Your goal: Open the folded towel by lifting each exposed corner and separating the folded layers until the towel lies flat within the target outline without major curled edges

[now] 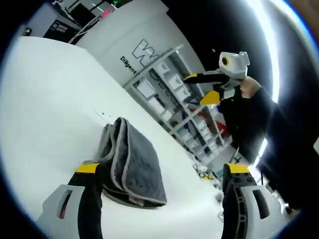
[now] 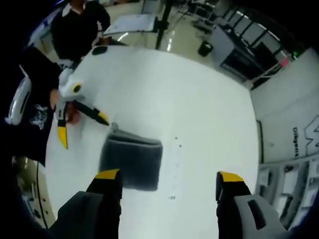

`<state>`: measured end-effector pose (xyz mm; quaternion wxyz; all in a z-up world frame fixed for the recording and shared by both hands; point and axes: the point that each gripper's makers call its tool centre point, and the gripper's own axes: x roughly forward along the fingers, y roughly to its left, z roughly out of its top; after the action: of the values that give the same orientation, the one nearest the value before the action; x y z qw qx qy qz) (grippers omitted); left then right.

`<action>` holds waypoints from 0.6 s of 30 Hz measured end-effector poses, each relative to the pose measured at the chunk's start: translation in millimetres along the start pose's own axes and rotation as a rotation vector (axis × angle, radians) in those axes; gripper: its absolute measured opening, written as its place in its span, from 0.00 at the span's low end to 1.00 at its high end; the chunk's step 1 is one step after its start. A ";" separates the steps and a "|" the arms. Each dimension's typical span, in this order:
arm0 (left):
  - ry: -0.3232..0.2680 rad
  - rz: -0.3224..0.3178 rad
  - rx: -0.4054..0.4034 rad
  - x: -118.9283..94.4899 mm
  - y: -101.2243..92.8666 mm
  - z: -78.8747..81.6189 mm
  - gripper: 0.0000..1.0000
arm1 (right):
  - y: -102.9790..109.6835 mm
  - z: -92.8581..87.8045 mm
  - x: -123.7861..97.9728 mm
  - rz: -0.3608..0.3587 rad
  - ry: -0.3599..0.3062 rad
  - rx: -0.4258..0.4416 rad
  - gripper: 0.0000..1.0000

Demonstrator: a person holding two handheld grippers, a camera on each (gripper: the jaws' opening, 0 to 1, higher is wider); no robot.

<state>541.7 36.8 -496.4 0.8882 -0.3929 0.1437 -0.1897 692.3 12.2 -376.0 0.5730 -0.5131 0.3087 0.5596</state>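
Nearest in the left gripper view: left gripper (image 1: 162, 172), yellow-tipped jaws spread wide, nothing between them, hovering low over the white surface (image 1: 50, 99). Just beyond the left jaw: folded towel (image 1: 130, 162), grey, thick, lying in stacked layers with a lighter stitched hem curling along the edges. Folded spine rounded and plump toward the far end; open layer edges toward the near end, close to the jaw tip. Further off, above the surface edge: right gripper (image 1: 199, 88), held aloft, jaws parted and empty. Behind it, shelving (image 1: 174, 94) with small bins.

In the right gripper view: right gripper (image 2: 167, 177) jaws wide apart, looking down from well above. Below, the same towel (image 2: 132, 159) as a dark rectangle resting on the surface (image 2: 199, 99), somewhat blurred. Just beside the towel's far corner, the left gripper (image 2: 82, 129), jaws splayed, a hand wrapped around its body.

No target outline discernible in either view.

Handling, as a judgement: soft, limp, light, plush microfibre by the look. Likely to sag and drape when raised, not slippery, nothing fragile. Best hold probably on the hemmed corner of the topmost layer alone, pinched shallow so lower layers stay down, then peeled back along the fold. Risk of catching several layers at once, or dragging the whole bundle across the smooth surface.
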 end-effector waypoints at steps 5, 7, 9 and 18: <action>0.014 0.015 -0.002 4.4 13.4 -1.7 0.98 | 0.6 -2.1 9.7 0.021 0.014 -0.002 0.76; 0.017 0.016 0.010 5.1 14.4 -3.7 0.98 | 1.4 -3.1 12.5 0.023 0.019 -0.002 0.76; 0.026 0.014 0.001 5.8 14.3 -7.2 0.98 | 3.5 -3.0 14.5 0.024 0.017 0.002 0.75; 0.026 -0.016 -0.030 5.5 4.8 -9.9 0.97 | 10.9 -7.1 27.2 0.032 0.038 0.005 0.74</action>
<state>543.6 30.8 -507.1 0.8788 -0.4047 0.1551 -0.1997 688.4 12.7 -405.9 0.5593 -0.5172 0.3293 0.5579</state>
